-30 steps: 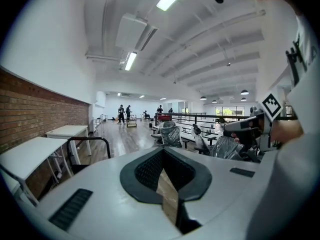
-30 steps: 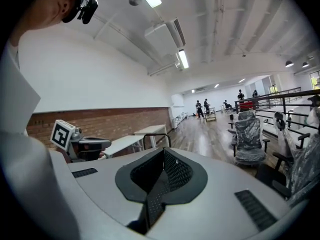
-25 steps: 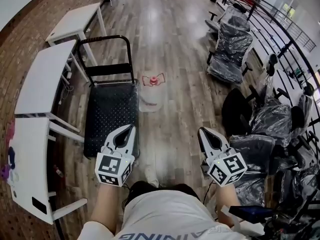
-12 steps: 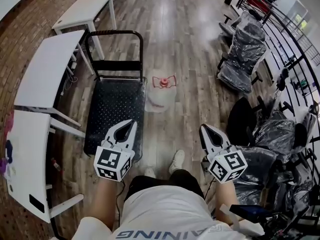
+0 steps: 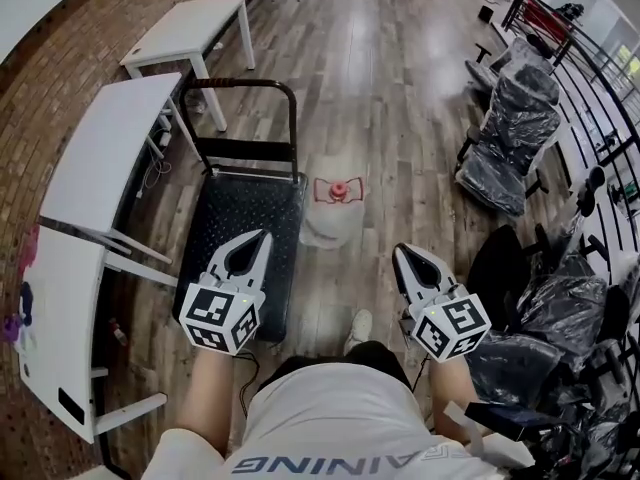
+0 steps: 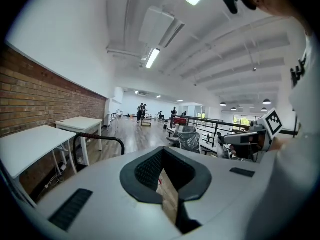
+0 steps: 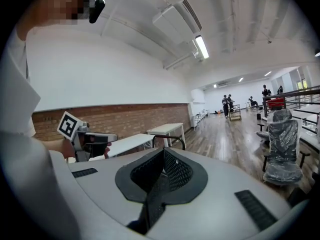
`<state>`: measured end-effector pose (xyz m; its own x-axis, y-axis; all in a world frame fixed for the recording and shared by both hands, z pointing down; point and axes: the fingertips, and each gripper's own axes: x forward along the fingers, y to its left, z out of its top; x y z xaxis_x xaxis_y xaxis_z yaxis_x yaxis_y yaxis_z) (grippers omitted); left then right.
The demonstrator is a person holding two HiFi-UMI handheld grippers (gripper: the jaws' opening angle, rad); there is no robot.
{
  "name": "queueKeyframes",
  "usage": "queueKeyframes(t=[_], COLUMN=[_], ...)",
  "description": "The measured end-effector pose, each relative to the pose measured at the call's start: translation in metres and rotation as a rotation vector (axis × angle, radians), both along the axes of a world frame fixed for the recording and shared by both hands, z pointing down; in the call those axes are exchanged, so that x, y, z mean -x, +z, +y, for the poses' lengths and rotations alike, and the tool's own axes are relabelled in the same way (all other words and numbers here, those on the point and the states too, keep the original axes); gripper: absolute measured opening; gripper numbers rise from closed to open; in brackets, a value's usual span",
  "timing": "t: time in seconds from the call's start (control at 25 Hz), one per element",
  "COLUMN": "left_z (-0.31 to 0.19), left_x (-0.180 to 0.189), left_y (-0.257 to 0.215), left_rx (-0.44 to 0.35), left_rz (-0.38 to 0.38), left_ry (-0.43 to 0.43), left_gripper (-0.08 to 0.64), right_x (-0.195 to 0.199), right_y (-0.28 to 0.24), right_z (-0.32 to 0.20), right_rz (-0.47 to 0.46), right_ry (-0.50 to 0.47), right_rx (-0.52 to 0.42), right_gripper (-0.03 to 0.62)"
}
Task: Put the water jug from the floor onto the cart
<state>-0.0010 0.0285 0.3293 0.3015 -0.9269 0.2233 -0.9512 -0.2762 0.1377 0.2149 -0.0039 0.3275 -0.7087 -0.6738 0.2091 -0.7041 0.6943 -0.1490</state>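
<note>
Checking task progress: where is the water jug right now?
Head view, centre: the water jug sits on the floor beside the cart's right edge, not yet on it.

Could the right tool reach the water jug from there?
Probably not yet: the water jug sits ahead of the right tool, beside the cart. Only bare floor lies between, so a step closer should do.

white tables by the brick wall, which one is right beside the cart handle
The middle table, its corner beside the cart's black handle. The far table stands beyond it; the near table sits back by the cart's other end.
</note>
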Motion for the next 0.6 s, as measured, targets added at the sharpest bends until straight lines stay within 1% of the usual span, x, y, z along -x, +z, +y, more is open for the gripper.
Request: queueKeyframes(t=[0.16, 0.32, 0.4, 0.6], left_z=[-0.045, -0.078, -0.089, -0.099], left_x=[-0.025, -0.046, -0.049, -0.049], left_y=[-0.005, -0.007, -0.004, 0.018], left_rx=[-0.002, 0.006, 0.023, 0.102], left_rz=[0.011, -0.018, -0.021, -0.044], left_ry=[-0.039, -0.074, -0.099, -0.136], left_gripper=[0.0, 0.0, 0.0, 0.0], right_x=[-0.024, -0.046, -0.052, -0.055], right_y=[0.0, 0.001, 0.004, 0.013], right_z=[-0.05, -0.095, -0.117, -0.152], right_rz=[0.008, -0.004, -0.014, -0.071], right_ry=[-0.042, -0.075, -0.08, -0.068], right_rx=[-0.001, 0.012, 0.024, 0.064], right_gripper=[0.006, 0.006, 0.006, 0.006])
